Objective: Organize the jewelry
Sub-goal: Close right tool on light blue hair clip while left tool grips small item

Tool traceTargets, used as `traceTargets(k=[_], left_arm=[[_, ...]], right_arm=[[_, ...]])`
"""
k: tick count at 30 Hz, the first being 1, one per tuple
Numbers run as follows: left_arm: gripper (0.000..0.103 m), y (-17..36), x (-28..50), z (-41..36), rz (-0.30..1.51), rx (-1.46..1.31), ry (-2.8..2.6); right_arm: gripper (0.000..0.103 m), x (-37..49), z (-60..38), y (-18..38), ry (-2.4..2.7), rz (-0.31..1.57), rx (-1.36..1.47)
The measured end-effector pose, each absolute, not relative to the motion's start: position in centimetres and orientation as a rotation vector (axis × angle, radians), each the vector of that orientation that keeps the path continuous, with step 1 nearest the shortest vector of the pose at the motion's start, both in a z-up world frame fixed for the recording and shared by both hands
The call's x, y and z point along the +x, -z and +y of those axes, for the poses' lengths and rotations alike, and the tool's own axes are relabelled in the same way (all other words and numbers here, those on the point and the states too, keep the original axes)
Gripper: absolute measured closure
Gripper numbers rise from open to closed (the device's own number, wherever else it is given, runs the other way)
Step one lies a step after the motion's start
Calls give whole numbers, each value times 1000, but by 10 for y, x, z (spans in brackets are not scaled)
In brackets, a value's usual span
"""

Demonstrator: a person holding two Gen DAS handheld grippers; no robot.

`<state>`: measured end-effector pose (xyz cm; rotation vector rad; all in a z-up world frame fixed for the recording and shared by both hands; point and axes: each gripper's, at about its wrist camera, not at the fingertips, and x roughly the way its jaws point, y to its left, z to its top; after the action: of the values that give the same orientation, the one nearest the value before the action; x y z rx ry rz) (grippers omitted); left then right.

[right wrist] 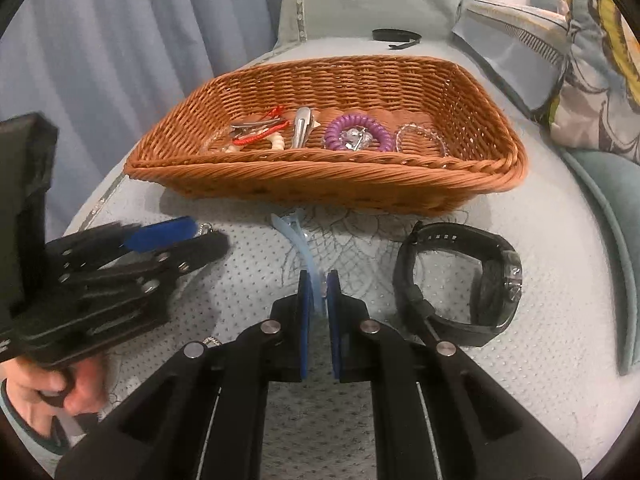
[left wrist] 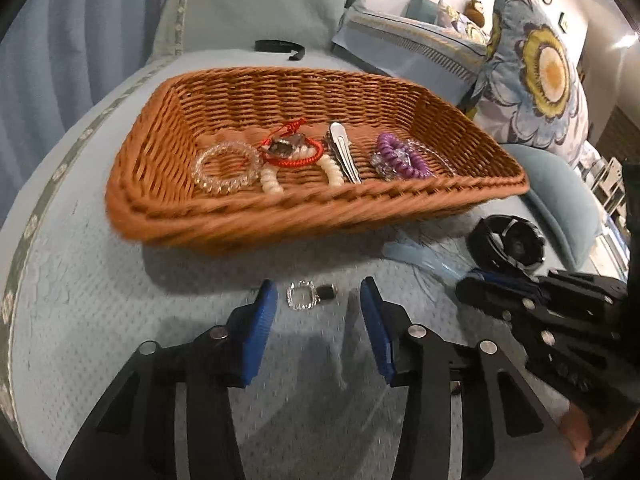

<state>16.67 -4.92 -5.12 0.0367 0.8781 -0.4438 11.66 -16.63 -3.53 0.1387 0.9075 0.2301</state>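
Left wrist view: the left gripper (left wrist: 318, 300) hovers low over a pale blue bedspread (left wrist: 100, 300) with its blue jaws spread wide, a small clear-and-dark jewelry piece (left wrist: 310, 295) lying on the cloth between the fingertips, just in front of a wicker basket (left wrist: 240, 216) holding a clear bead bracelet (left wrist: 226, 172), red cord bracelet (left wrist: 292, 152), silver hair clip (left wrist: 342, 152) and purple coil tie (left wrist: 400, 156). Right wrist view: the right gripper (right wrist: 319, 280) has its jaws pressed nearly together, pinching a translucent blue hair clip (right wrist: 290, 230) that lies on the bedspread before the basket, with a black watch (right wrist: 456, 280) just to its right and the left gripper at far left.
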Motion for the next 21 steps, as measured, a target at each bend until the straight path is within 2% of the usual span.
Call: traceTargets(k=[2,4,5,10,21], left_arm=[[79,53,168,-49,879,42,431],[82,51,165,-45,864,24,455],[98,50,163,-45,859,23,466],[100,47,139,-33,849,14,479],[100,50,81,27,914,-254,556]], right_arm=[[96,115,-163,35,-235,906,133],[96,113,-160,36,-235,906,125],[96,111,-159,36,-236,909,124],[97,94,-160,34,-219,917,149],[97,18,-166,29,-86,923,161]])
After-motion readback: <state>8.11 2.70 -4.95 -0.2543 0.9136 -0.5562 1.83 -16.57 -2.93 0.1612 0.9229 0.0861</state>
